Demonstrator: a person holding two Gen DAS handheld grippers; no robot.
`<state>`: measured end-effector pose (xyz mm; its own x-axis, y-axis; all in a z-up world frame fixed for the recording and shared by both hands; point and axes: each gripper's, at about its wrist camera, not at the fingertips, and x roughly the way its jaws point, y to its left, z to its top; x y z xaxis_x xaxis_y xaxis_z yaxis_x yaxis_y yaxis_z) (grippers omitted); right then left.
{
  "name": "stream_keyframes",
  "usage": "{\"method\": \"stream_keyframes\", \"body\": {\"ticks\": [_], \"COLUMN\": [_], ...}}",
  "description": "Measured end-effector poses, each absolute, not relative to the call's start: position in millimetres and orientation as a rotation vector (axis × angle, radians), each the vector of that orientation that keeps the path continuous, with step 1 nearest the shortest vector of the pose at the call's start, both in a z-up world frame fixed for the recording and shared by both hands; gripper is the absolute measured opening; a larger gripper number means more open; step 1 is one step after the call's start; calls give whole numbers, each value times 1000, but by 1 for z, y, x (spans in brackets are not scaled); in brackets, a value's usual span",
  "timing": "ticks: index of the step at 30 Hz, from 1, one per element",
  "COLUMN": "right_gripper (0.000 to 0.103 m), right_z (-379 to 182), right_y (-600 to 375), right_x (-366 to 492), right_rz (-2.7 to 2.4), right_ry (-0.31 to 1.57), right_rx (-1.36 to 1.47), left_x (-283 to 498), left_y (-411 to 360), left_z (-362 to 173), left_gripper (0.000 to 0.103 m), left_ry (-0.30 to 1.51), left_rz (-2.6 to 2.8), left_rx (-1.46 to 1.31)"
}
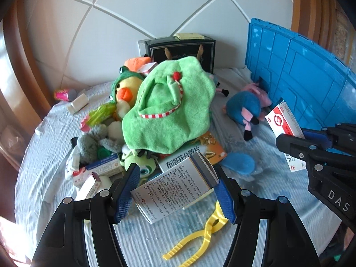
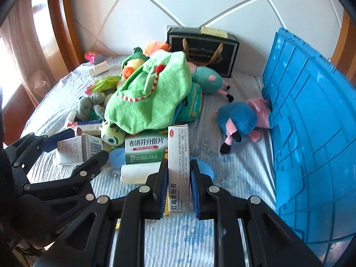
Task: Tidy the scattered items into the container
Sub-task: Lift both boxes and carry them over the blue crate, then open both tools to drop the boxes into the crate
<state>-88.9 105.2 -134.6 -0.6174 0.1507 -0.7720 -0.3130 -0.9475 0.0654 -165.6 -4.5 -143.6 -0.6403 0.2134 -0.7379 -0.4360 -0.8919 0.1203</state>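
Right hand-held gripper (image 2: pixel 178 191) sits low centre, level, clamped on the upright eye-ointment box (image 2: pixel 178 166). Left hand-held gripper (image 1: pixel 175 191) grips a white medicine box (image 1: pixel 175 189). The blue container (image 2: pixel 311 133) fills the frame's right.

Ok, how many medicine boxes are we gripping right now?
2. The left gripper holds a white printed box at the pile's near edge; the right gripper holds the eye-ointment box upright. Other boxes lie loose by the green cloth, some possibly hidden.

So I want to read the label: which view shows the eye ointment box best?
The right wrist view: the eye ointment box stands upright between the right gripper jaws, print facing the camera. The left wrist view shows it tilted and partly hidden.
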Motion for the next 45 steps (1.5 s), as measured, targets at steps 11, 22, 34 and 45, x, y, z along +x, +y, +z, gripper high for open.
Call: {"method": "stream_keyframes", "body": {"ticks": [11,22,34,45], "right_gripper": [18,18,18,62], "right_z": [-25,-35,-82,-84], "right_y": [205,345,419,428], "right_x": [-12,76,122,125], "right_rz": [2558,2421,2341,2319], "right_ry": [198,243,386,411], "right_rx": [-899,-911,-1021,-1001], "left_x": [-147,-99,-63,-69], "left_y": [107,284,387,374], "left_z": [-52,-11,-29,-27], "left_gripper": [65,65,70,85], "left_ry": [372,355,523,492], "left_rz": [2520,2409,2289,2337], "left_rx": [-761,-649,-796,-803]}}
